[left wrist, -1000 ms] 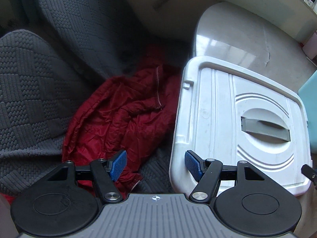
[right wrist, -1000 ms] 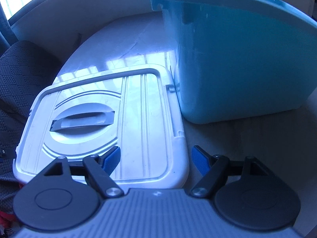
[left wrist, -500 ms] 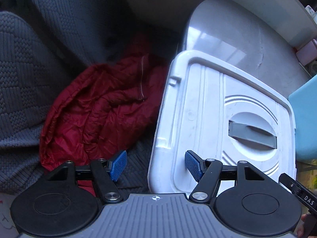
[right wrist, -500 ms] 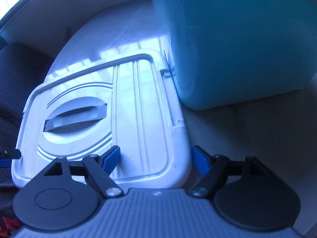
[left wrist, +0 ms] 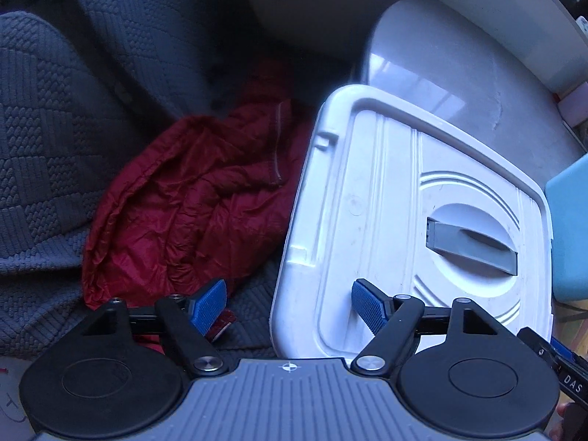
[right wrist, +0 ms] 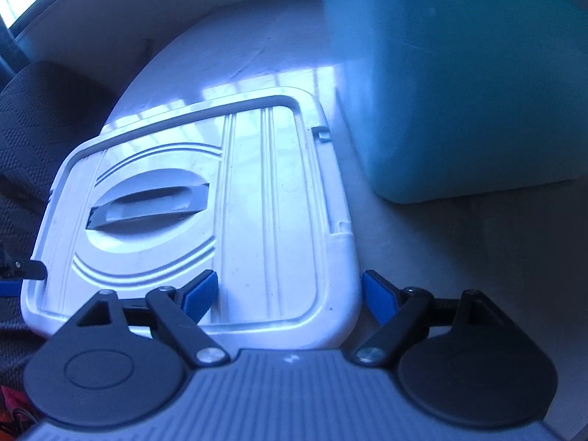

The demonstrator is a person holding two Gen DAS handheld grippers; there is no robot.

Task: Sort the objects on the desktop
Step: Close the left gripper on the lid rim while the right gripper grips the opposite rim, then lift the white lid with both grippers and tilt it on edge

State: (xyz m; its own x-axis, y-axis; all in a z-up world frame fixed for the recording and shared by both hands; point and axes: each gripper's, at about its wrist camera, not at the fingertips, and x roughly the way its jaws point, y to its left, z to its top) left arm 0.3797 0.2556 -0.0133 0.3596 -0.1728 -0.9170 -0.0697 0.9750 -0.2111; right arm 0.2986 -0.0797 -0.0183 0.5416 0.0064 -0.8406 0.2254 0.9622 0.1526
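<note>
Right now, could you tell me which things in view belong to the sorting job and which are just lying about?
Belonging to the job:
- white lid with its grey handle
- teal bin
- left tongs and right tongs, both open

Lying about:
- red jacket
- grey knitted cushions

a white rectangular lid [left wrist: 386, 198] with a grey recessed handle [left wrist: 472, 246] lies flat, top up, at the table's [left wrist: 459, 70] edge, one end overhanging it. a teal bin [right wrist: 470, 81] stands upright just beside the lid's other end.
</note>
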